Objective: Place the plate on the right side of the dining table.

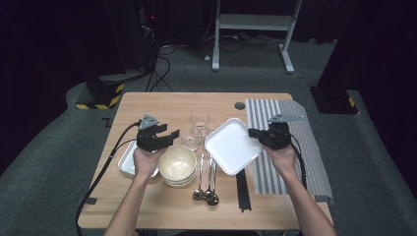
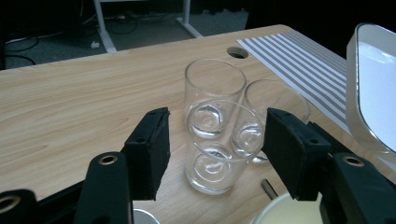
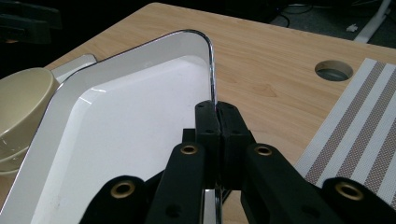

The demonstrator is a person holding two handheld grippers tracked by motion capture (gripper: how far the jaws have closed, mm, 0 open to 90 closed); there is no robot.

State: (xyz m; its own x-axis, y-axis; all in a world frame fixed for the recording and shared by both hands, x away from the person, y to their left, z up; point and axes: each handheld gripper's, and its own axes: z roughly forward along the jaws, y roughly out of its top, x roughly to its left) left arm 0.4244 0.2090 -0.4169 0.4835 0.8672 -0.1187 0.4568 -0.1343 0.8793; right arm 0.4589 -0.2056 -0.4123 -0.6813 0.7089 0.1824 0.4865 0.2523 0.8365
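Note:
Three clear drinking glasses stand close together mid-table. The nearest glass (image 2: 215,163) is between the jaws of my left gripper (image 2: 215,135), whose pads stand apart from its sides, so the gripper is open. In the high view that left gripper (image 1: 171,135) sits just left of the glasses (image 1: 199,120). A white square plate (image 1: 230,146) is tilted up off the table, and my right gripper (image 1: 253,133) is shut on its right rim. In the right gripper view, the right gripper (image 3: 217,116) pinches the thin edge of the plate (image 3: 130,107).
Stacked cream bowls (image 1: 177,164) sit below the left gripper, beside a metal tray (image 1: 127,158). Spoons (image 1: 206,184) and black chopsticks (image 1: 242,189) lie near the front edge. A striped placemat (image 1: 280,162) covers the right side, and a cable hole (image 1: 239,105) is at the back.

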